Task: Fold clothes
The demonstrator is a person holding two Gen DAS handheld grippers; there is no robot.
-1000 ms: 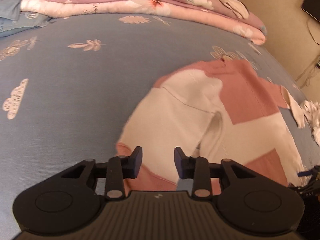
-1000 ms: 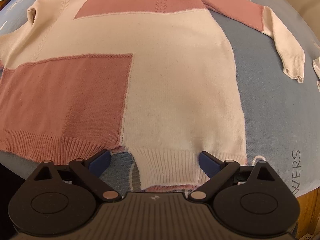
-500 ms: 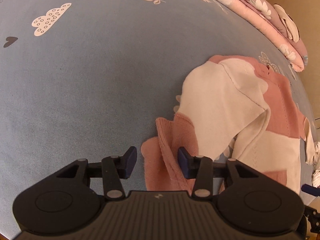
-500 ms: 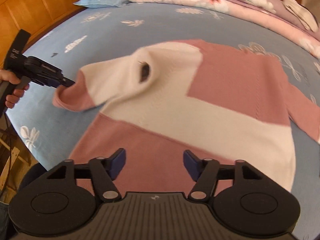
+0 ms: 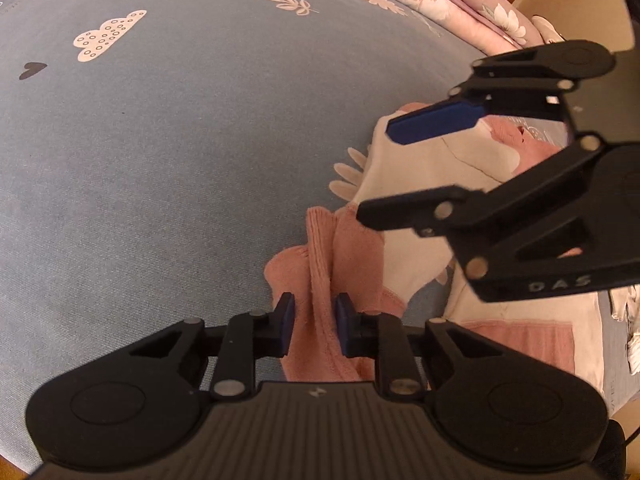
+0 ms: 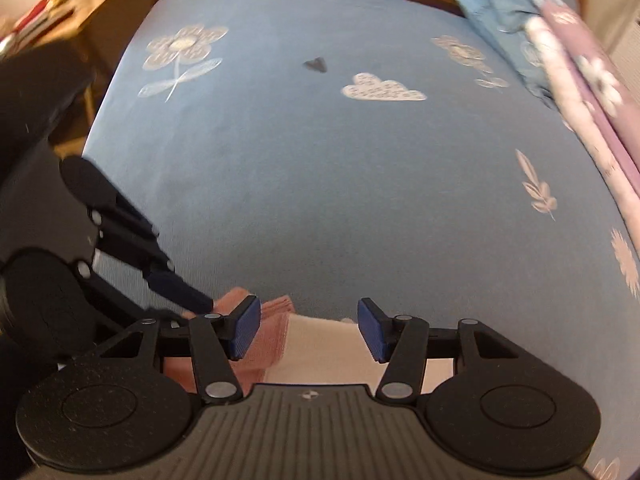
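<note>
The left gripper [image 5: 311, 322] pinches a raised fold of the 1 pink-and-cream knitted sweater [image 5: 404, 196] between its 2 blue pads. The right gripper [image 6: 306, 330] hangs just above the same garment's sleeve, its 2 fingers spread with nothing between them. The sweater lies bunched on the blue cotton bedsheet printed with clouds and flowers [image 5: 180, 140]. 1 stack of pink floral quilts [image 5: 440, 4] lines the far edge.

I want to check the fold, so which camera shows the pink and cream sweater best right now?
The left wrist view. It shows the sweater bunched on the bed, its pink sleeve between the left gripper fingers. The right wrist view shows only a strip of it behind the open right gripper.
</note>
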